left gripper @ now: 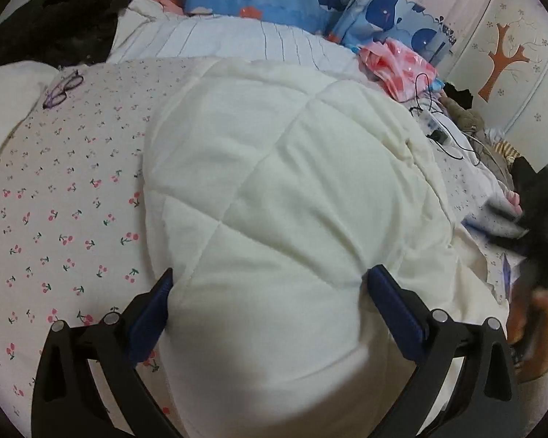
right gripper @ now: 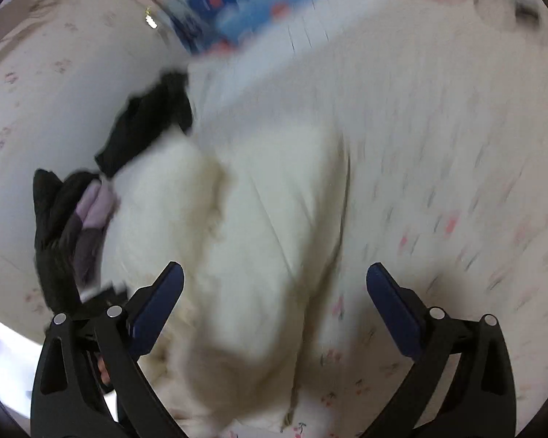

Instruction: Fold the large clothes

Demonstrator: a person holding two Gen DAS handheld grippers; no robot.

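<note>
Quilting runs in diagonal seams across the cream padded garment (left gripper: 281,189), which in the left wrist view fills the space ahead of and between the jaws of the left gripper (left gripper: 270,284). Those jaws stand as wide as they go; the rounded near fold bulges between them, brushing both blue pads without visibly being squeezed. It lies on a cherry-print bedsheet (left gripper: 54,200), which shows beyond the left finger, with a pair of glasses (left gripper: 62,87) far ahead on that side.

In the blurred right wrist view, the right gripper (right gripper: 274,284) also stands wide and empty, raised over the same garment, which stretches ahead from between the jaws.

The piece looks soft, thick, light and springy, likely to puff back open. A bite on a thin hem or corner should hold better than one on the fat fold.
</note>
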